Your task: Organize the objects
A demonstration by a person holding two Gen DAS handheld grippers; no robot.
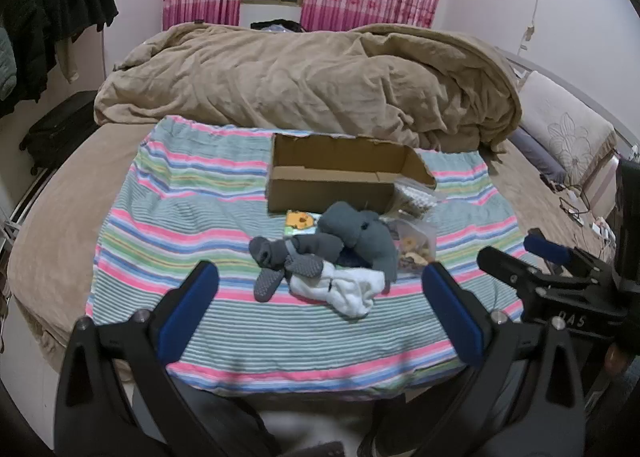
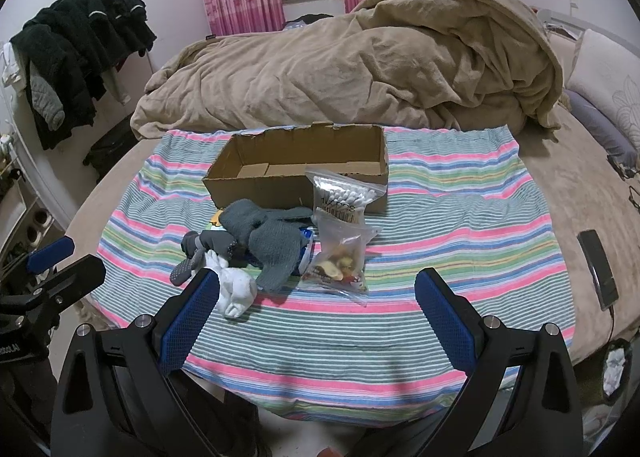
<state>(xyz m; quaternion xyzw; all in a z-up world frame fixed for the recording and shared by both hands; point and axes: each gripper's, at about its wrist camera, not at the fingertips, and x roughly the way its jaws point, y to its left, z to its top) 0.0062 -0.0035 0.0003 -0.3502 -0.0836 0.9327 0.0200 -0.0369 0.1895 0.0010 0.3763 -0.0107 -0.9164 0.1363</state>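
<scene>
An open cardboard box (image 1: 344, 173) (image 2: 296, 165) stands empty on a striped cloth (image 1: 180, 225) (image 2: 460, 241) on the bed. In front of it lies a heap: grey gloves (image 1: 360, 233) (image 2: 268, 237), dark grey socks (image 1: 280, 257) (image 2: 200, 253), a white sock (image 1: 344, 289) (image 2: 236, 289), a bag of cotton swabs (image 1: 414, 197) (image 2: 340, 197), a bag of snacks (image 1: 414, 245) (image 2: 340, 261) and a yellow packet (image 1: 300, 221). My left gripper (image 1: 320, 297) is open and empty, just short of the heap. My right gripper (image 2: 316, 305) is open and empty, near the snack bag.
A crumpled tan blanket (image 1: 312, 77) (image 2: 360, 73) lies behind the box. A phone (image 2: 600, 269) lies on the bed at right. Pillows (image 1: 568, 129) are at far right, dark clothes (image 2: 80, 49) hang at left. The right gripper shows in the left wrist view (image 1: 532, 257).
</scene>
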